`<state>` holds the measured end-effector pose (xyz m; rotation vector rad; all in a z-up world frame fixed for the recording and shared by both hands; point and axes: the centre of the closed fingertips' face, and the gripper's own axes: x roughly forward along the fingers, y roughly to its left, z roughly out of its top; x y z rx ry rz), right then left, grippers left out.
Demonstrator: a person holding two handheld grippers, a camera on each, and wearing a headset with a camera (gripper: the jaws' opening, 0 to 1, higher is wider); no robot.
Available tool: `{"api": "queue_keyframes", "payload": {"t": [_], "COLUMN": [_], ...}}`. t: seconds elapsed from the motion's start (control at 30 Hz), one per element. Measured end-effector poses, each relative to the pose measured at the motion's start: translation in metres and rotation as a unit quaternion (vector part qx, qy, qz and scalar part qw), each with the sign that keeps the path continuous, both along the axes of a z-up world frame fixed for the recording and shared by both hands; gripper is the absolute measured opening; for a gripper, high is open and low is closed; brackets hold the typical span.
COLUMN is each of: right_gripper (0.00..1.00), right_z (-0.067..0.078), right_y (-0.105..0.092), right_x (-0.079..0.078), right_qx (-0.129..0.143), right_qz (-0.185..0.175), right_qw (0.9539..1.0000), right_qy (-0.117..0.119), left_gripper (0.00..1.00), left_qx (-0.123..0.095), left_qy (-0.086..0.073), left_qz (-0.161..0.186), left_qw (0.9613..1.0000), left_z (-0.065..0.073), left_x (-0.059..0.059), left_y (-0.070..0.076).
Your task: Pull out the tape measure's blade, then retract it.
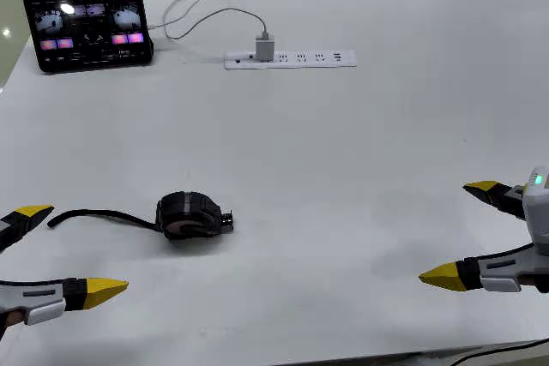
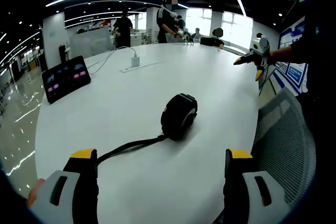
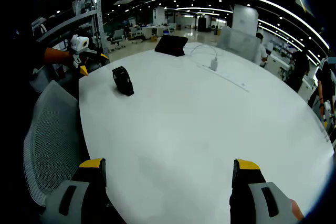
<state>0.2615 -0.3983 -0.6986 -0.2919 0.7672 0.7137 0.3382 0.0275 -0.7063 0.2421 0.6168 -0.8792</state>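
— Which step is in hand now?
— I judge it is the very start, because nothing is grasped. The tape measure (image 1: 189, 215) lies on the white surface (image 1: 343, 160), just ahead of the jaws of the left gripper (image 1: 73, 248). The blade does not look pulled out.
— And the jaws?
— Both pairs are released and spread wide, with nothing between them. The right gripper (image 1: 455, 231) is well apart from the tape measure, far to the side.
— How are the hands posed?
— Both grippers are held low over the near edge of the surface and point inward, toward each other. In the left gripper view the case sits ahead between the two jaws, and its black strap (image 1: 94, 214) runs back toward them.
— What does the next move call for?
— I think one gripper must hold the case firmly, most likely the left, because it is near. Then the right one must travel across and pinch the small hook (image 1: 227, 219) on the side of the case that faces it. The hook is small, so the aim must be careful.
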Motion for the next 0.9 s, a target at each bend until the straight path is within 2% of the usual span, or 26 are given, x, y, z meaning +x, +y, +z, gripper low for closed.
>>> {"api": "queue_keyframes", "payload": {"t": [0.47,0.53,0.6,0.7,0.8,0.9], "right_gripper": [0.99,0.99,0.99,0.99,0.99,0.99], "right_z": [-0.003,-0.003,-0.003,0.0,-0.001,0.002], "right_y": [-0.005,-0.005,-0.004,-0.003,-0.005,-0.001], "right_x": [-0.002,-0.001,-0.002,0.0,0.003,0.005], "right_qx": [-0.004,-0.006,-0.001,0.005,-0.005,0.005], "right_qz": [-0.003,-0.002,-0.002,0.001,-0.002,0.006], "right_qw": [1.0,1.0,1.0,0.9999,0.9999,0.9998], "right_qy": [0.0,-0.005,-0.003,-0.015,-0.015,-0.016], "left_gripper": [0.99,0.99,0.99,0.99,0.99,0.99], "left_qx": [0.003,0.007,0.006,0.006,0.007,0.007], "left_qy": [0.003,0.002,0.0,-0.004,0.004,-0.002], "left_qz": [0.002,0.002,0.0,-0.005,-0.01,-0.018], "left_qw": [1.0,1.0,1.0,1.0,0.9999,0.9998], "left_z": [-0.001,-0.001,0.0,0.002,0.001,0.006], "left_x": [0.0,0.001,0.002,0.004,0.004,0.006], "left_y": [0.002,0.002,0.001,-0.001,-0.004,-0.008]}}
